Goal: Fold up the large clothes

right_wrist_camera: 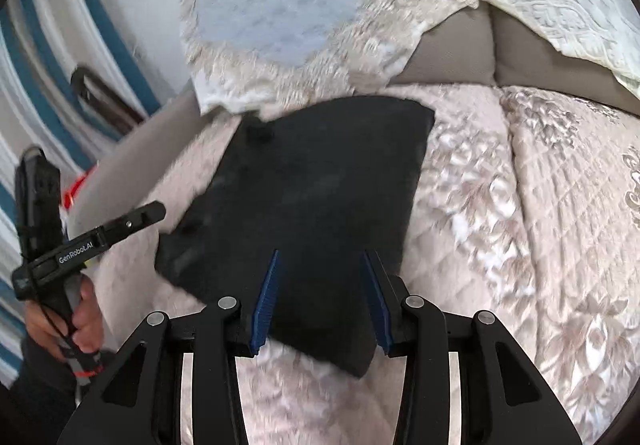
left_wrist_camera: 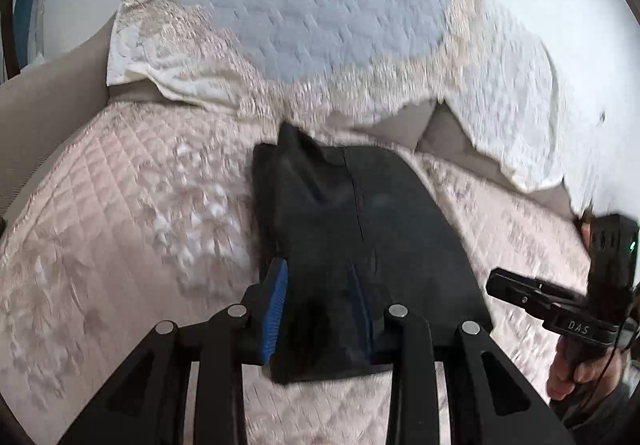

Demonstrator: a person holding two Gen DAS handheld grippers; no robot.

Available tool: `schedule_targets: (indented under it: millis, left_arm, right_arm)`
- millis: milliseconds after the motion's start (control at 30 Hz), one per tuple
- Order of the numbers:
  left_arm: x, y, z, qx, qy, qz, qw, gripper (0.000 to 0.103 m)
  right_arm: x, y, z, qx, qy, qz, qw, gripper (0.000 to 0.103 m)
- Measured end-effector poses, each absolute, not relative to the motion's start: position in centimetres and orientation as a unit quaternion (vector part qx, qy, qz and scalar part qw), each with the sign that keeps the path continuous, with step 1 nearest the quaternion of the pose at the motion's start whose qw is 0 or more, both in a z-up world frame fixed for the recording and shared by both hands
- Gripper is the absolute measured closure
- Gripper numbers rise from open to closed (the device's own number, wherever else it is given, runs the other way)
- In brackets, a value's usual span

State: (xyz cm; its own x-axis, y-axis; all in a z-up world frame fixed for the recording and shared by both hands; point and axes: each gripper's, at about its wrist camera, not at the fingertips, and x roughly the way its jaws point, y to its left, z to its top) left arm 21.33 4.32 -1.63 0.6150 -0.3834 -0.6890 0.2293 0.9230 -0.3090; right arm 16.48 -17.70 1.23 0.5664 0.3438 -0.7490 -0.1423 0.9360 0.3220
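A dark folded garment [left_wrist_camera: 352, 229] lies flat on a pink quilted sofa cover [left_wrist_camera: 132, 205]. My left gripper [left_wrist_camera: 320, 305] is open, its blue-padded fingers [left_wrist_camera: 276, 309] spread over the garment's near edge, not closed on it. In the right wrist view the same garment [right_wrist_camera: 304, 197] lies as a compact rectangle, and my right gripper [right_wrist_camera: 324, 297] is open just above its near edge. The right gripper also shows in the left wrist view [left_wrist_camera: 496, 281], off the garment's right side. The left gripper shows in the right wrist view [right_wrist_camera: 160, 209], left of the garment.
A blue and cream lace-edged quilted throw [left_wrist_camera: 312, 17] drapes over the sofa back. Beige sofa upholstery [right_wrist_camera: 452, 49] shows beneath it. A white wall [left_wrist_camera: 560, 5] stands behind. Blue and white striped fabric [right_wrist_camera: 48, 57] hangs at the left.
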Motion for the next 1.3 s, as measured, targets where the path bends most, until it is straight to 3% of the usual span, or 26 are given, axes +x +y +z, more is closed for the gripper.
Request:
schedule_targets:
  millis: [167,633,700,1000,1300]
  left_arm:
    - [22.8,4.1,-6.2,-0.095,0.454,-0.144,0.874,0.069]
    - [18.0,2.9,-0.9,-0.063,0.436,-0.111,0.891,0.069]
    - [16.8,2.5,-0.5,-0.054,0.437,-0.107,0.892,0.065]
    - [12.5,1.8,-0.1,-0.026,0.430,-0.089,0.898,0.050]
    - [11.7,1.7,-2.0,-0.014,0.453,-0.071,0.889,0.049]
  right_arm:
    - [17.1,-16.6,-1.8,0.088,0.475,0.129,0.866,0.066]
    - [11.8,-16.2,2.9,0.059,0.446,0.119,0.885,0.062]
    - [10.9,-16.2,3.5,0.059,0.439,0.116,0.889,0.056]
    - [6.8,-15.9,4.5,0.057,0.430,0.106,0.895,0.047]
    - [5.6,-15.6,2.8,0.044,0.450,0.087,0.888,0.047]
